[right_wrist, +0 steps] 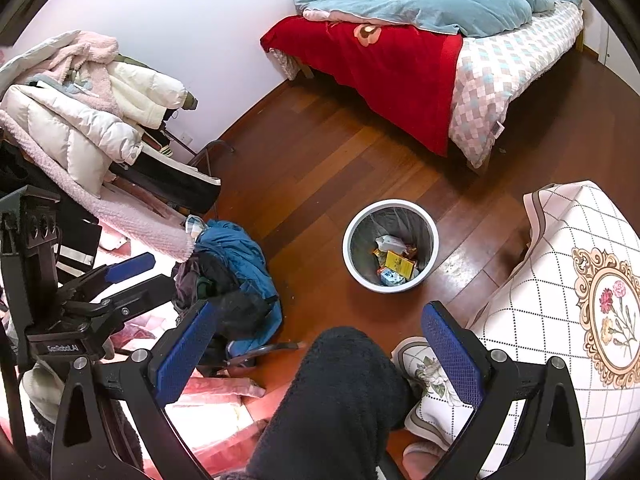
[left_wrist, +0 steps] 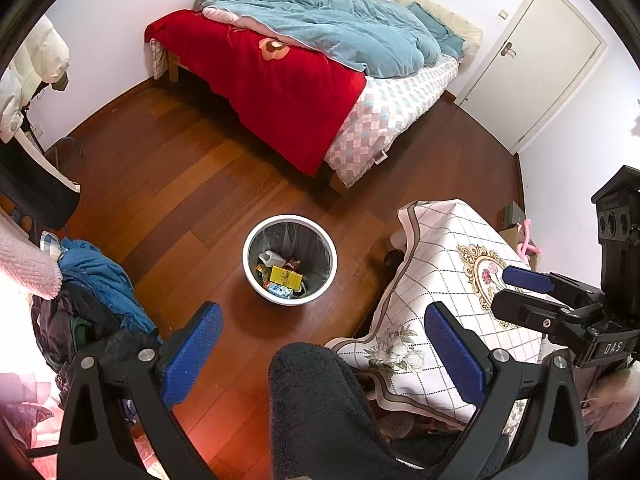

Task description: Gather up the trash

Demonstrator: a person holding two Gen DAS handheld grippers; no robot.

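White-rimmed and lined with a grey bag, the trash bin [left_wrist: 290, 259] stands on the wooden floor [left_wrist: 180, 184], and we take it as our landmark. Inside it we see trash: a yellow carton [left_wrist: 285, 278], a white jug [left_wrist: 269, 258] and a blue-and-white packet [left_wrist: 280, 291], all lying on the bin's bottom. Our left gripper [left_wrist: 322, 354] hangs above and on the near side of the bin, its blue pads spread wide with nothing between them. Our right gripper [right_wrist: 320, 354] is likewise on the bin's near side, its jaws apart and holding nothing. A dark fleece-clad leg [left_wrist: 320, 412] sits between each pair of fingers. Beyond the bin stands the bed [left_wrist: 384, 120] with a red blanket [left_wrist: 272, 88] and a blue duvet [left_wrist: 340, 32]. Right of the bin is a table under a checked floral tablecloth [left_wrist: 448, 280]; left of it, a heap of blue clothes [left_wrist: 100, 280].
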